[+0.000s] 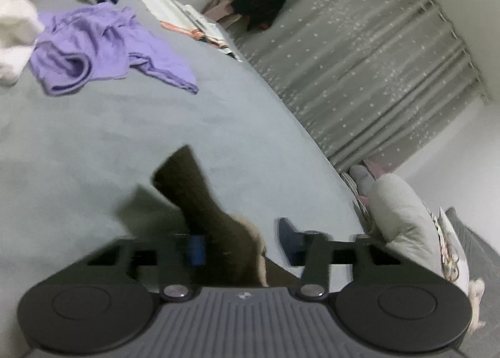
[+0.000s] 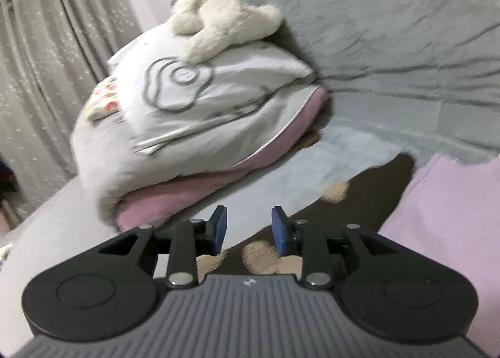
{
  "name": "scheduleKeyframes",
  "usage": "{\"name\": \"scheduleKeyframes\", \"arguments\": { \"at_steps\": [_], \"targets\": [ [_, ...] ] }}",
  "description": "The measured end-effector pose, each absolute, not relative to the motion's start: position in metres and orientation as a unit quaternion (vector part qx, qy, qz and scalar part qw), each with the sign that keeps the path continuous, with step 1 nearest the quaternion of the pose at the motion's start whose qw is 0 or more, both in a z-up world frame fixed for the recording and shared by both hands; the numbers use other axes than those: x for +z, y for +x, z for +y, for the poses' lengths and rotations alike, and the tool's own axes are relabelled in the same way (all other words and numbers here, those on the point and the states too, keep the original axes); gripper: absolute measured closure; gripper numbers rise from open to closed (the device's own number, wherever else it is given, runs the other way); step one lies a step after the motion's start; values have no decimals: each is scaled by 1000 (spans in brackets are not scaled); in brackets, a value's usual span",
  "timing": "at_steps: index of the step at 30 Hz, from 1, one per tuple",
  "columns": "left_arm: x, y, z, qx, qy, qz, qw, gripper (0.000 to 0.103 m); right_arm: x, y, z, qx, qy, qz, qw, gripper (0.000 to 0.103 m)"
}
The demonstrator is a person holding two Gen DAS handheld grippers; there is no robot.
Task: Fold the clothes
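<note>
Your left gripper (image 1: 240, 241) has its jaws standing wide apart, with a dark brown garment (image 1: 200, 201) rising between them. The cloth lies against the left pad, while the right pad stands clear of it. Whether anything is truly pinched, you cannot tell; motion blur hides the contact.

Your right gripper (image 2: 248, 226) has its jaws partly open with nothing between them. It hovers just above a dark brown cloth with beige patches (image 2: 368, 189), presumably the same garment, spread on the bed (image 1: 156, 126). A folded lilac piece (image 2: 453, 217) lies touching its right edge.

A crumpled purple garment (image 1: 103, 45) and a white fluffy item (image 1: 15, 30) lie well apart at the far side of the bed, unfolded.

Risks, as judged:
- With the left jaws this open, the brown cloth may slide out if you lift or swing.
- Closing the right jaws near the lilac piece could catch its edge and spoil that fold.
- The pillow stack (image 2: 187, 114) lies near; a wide sweep could drag cloth against it.
</note>
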State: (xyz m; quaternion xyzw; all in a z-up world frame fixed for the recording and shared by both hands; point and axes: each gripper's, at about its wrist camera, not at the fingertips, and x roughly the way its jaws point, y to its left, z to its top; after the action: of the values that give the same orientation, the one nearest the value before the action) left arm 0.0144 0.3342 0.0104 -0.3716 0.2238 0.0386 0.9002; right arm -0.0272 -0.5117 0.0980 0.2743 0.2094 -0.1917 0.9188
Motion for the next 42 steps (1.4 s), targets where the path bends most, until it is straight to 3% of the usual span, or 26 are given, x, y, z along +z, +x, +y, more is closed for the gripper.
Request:
{"name": "scheduleKeyframes", "arguments": {
  "at_steps": [12,19,23,28,42],
  "targets": [
    [17,10,350,27,-393,196,898,94,80,-27,-460,-152,269,244,919,61],
    [70,2,308,0,-317,133,939,94,78,-34,-443,-133,285,247,916,61],
    [121,-6,237,-80,-212,84,970,94,77,-38,-433,-122,294,249,915,60],
    [151,-2,149,-169,-147,80,971,94,70,-44,-426,-111,308,250,911,60],
    [129,43,-92,-295,-69,164,939,93,41,-44,-437,-113,348,267,892,59]
  ]
}}
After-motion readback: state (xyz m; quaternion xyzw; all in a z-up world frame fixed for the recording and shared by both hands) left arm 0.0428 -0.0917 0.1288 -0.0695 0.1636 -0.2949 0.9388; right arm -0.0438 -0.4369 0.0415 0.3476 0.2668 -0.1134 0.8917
